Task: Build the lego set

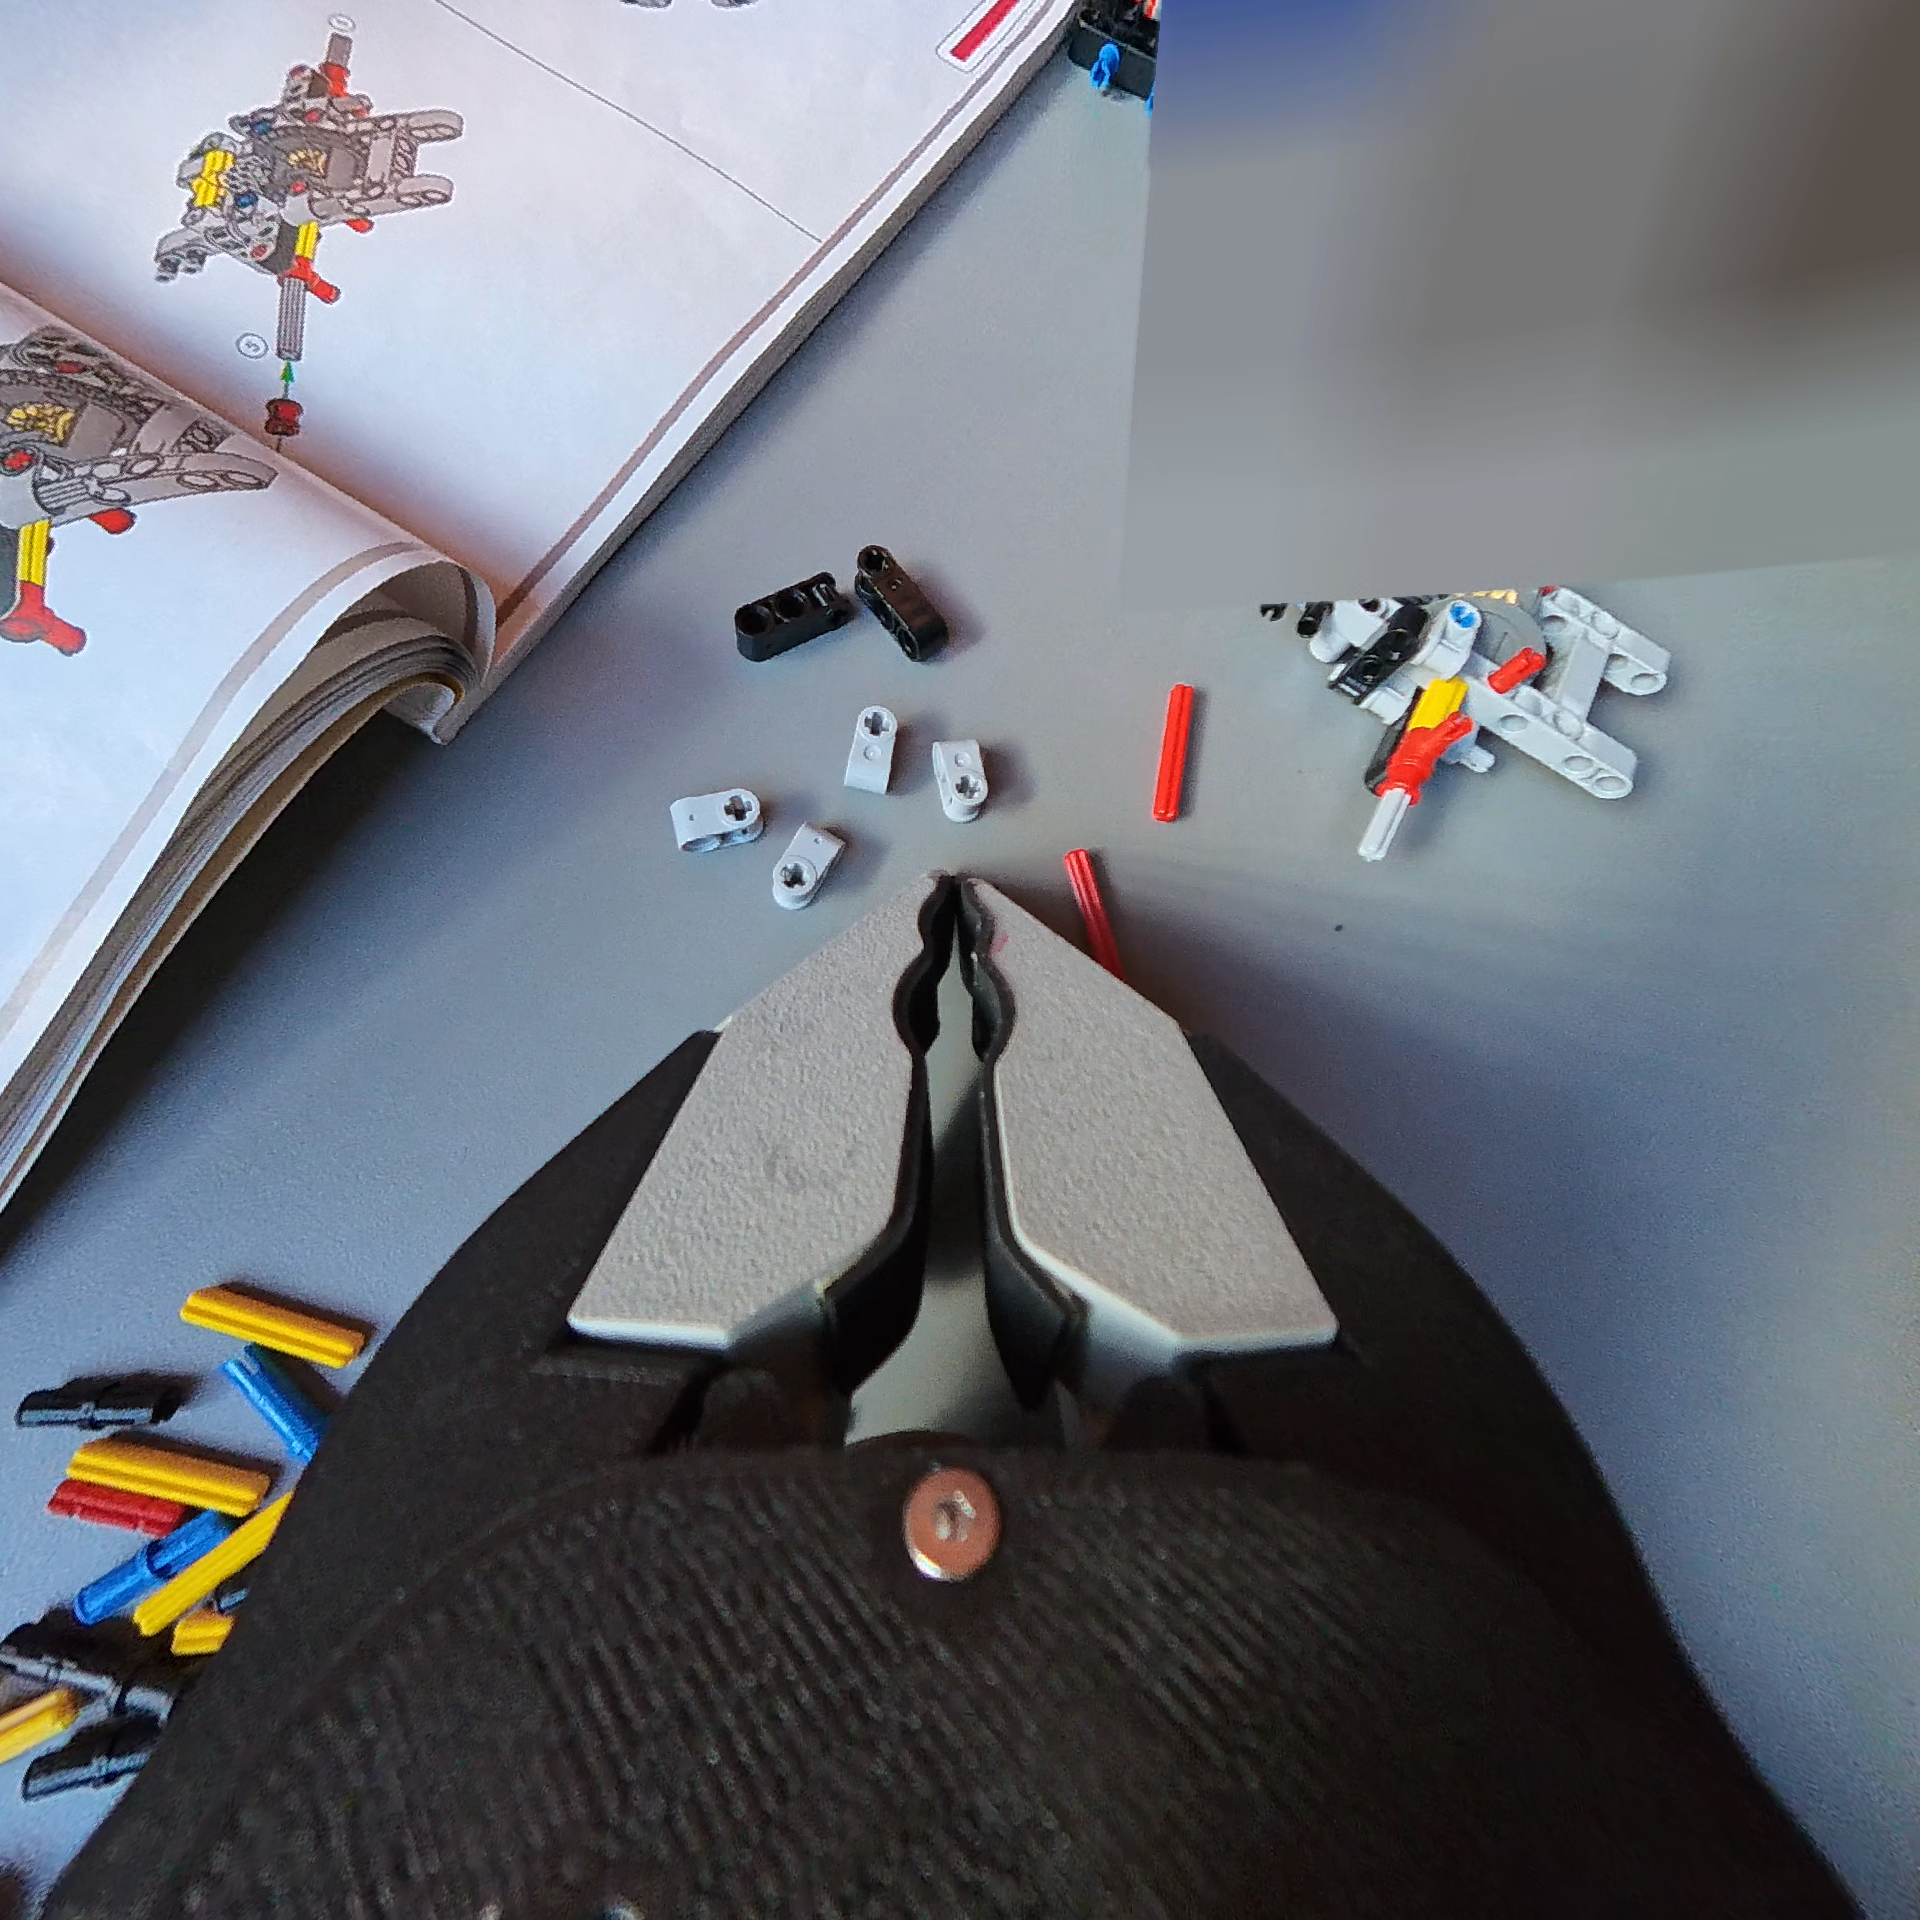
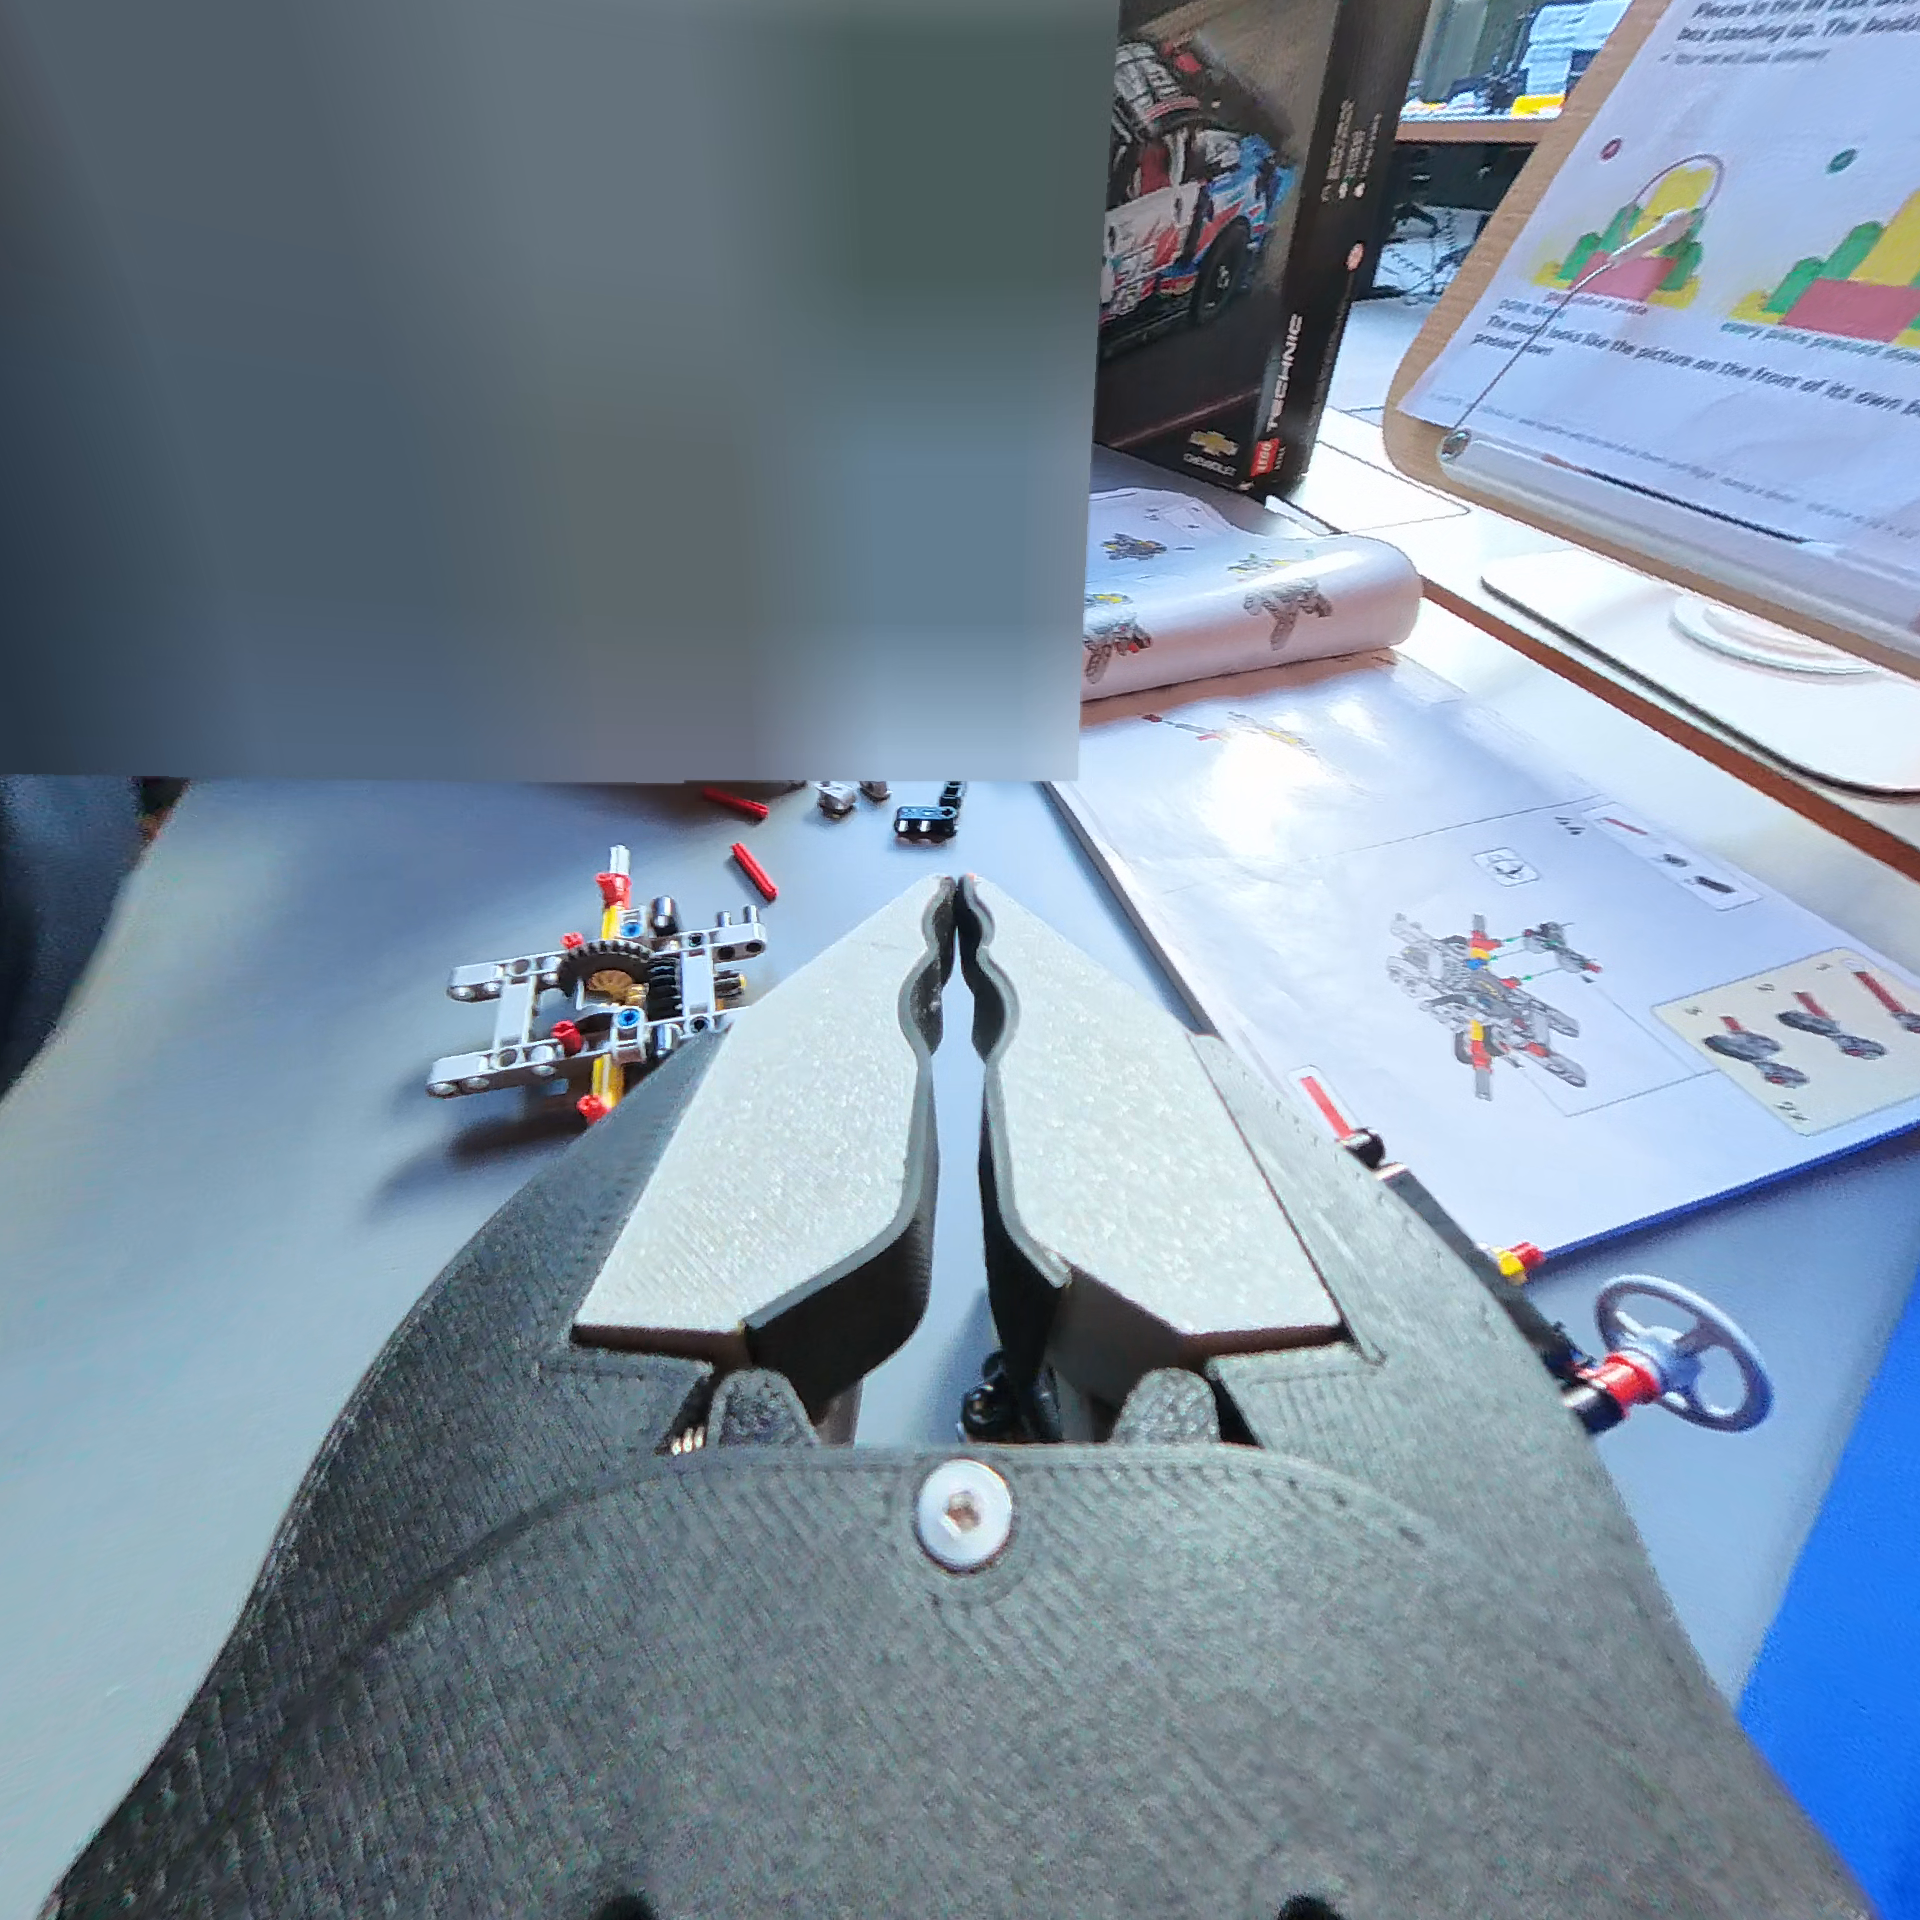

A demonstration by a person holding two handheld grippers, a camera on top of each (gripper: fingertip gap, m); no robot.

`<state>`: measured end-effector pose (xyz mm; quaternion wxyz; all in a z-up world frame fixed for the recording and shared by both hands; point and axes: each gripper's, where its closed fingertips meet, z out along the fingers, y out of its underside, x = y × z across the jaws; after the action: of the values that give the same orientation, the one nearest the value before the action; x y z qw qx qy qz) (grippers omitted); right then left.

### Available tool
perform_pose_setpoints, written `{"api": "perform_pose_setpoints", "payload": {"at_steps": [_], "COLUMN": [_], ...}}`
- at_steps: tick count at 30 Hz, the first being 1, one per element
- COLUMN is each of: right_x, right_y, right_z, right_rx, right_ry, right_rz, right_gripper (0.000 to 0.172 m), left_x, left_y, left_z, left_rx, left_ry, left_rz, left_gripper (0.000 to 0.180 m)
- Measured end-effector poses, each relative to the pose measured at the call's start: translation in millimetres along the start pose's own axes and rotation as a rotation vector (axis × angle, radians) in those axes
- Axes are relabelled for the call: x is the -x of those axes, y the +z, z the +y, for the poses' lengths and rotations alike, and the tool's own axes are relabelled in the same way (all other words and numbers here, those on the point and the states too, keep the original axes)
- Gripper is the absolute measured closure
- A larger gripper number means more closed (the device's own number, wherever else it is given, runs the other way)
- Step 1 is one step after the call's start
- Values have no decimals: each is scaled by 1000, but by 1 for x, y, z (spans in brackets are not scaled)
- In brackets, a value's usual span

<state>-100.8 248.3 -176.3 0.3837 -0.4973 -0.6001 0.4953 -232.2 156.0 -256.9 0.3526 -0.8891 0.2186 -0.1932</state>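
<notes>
My left gripper is shut with nothing between its pads, just above the grey table. Several small light-grey connector pieces lie just ahead of its tips, with two black connectors beyond. One red axle lies ahead to the right; another lies partly under the right finger. A partly built grey frame model with gears sits at the right. My right gripper is shut and empty, beside the same model and a red axle.
An open instruction booklet lies at the left; in the right wrist view it lies at the right. Loose yellow, blue, red and black pins lie near left. A boxed set, a clipboard stand and a grey wheel part are around. My right fingertips sit around 20 centimeters from my left ones. My left gripper's tips are some 5 centimeters from the red axle. Seen from the left wrist view as well.
</notes>
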Motion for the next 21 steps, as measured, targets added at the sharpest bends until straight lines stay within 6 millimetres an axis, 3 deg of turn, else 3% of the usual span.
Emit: {"api": "perform_pose_setpoints", "payload": {"at_steps": [15,21], "right_x": [-14,-22], "right_y": [-3,-14], "right_z": [0,-3], "right_rx": [40,22], "right_ry": [-109,-98], "right_rz": [146,223], "right_gripper": [172,172], "left_x": [0,0], "left_y": [0,0], "left_z": [0,0], "left_rx": [2,2], "left_ry": [69,99], "left_rz": [-65,-93], "left_gripper": [180,180]}}
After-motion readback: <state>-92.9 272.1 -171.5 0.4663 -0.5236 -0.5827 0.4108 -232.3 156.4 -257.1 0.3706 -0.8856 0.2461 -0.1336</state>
